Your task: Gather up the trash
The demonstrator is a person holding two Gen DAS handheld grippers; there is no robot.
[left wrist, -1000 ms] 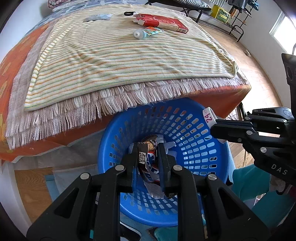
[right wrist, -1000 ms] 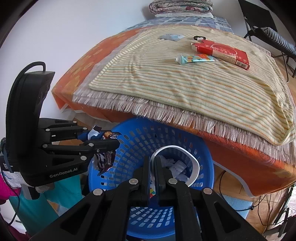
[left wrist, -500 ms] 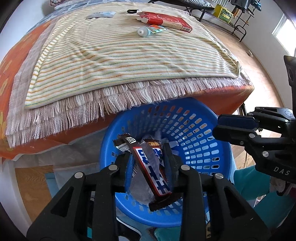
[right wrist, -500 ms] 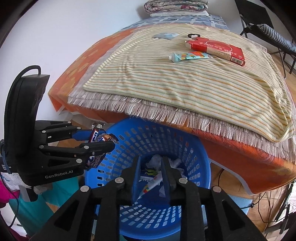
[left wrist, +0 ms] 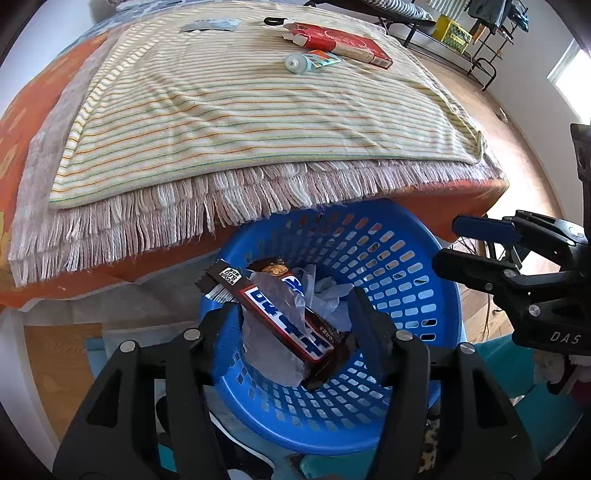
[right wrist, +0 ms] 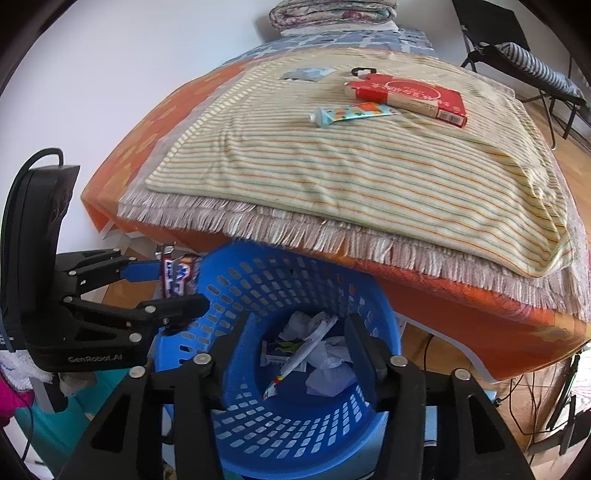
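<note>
My left gripper (left wrist: 295, 321) hovers over the blue perforated basket (left wrist: 399, 266), its jaws opening. A brown and blue candy wrapper (left wrist: 284, 314) lies slanted and loose between its fingers. The right wrist view shows that wrapper (right wrist: 175, 277) hanging beside the left gripper's (right wrist: 184, 286) blue upper pad. My right gripper (right wrist: 299, 332) is also above the basket (right wrist: 280, 284), its jaws opening with nothing between them. Crumpled paper (right wrist: 328, 354) and a thin white wrapper (right wrist: 295, 363) lie on the basket's floor. The right gripper (left wrist: 448, 242) shows at the right edge of the left wrist view.
The basket stands on the floor, tucked under the fringed edge of a striped cloth (left wrist: 229, 118) on an orange-covered table. On the cloth lie a red box (left wrist: 340, 40), a small tube (left wrist: 312, 61), a silver wrapper (left wrist: 210, 25) and a black clip (left wrist: 273, 20).
Both grippers' jaws have spread apart. The right one let go of its white trash, which now lies in the basket. The candy wrapper has loosened and unfolded between the left fingers.
</note>
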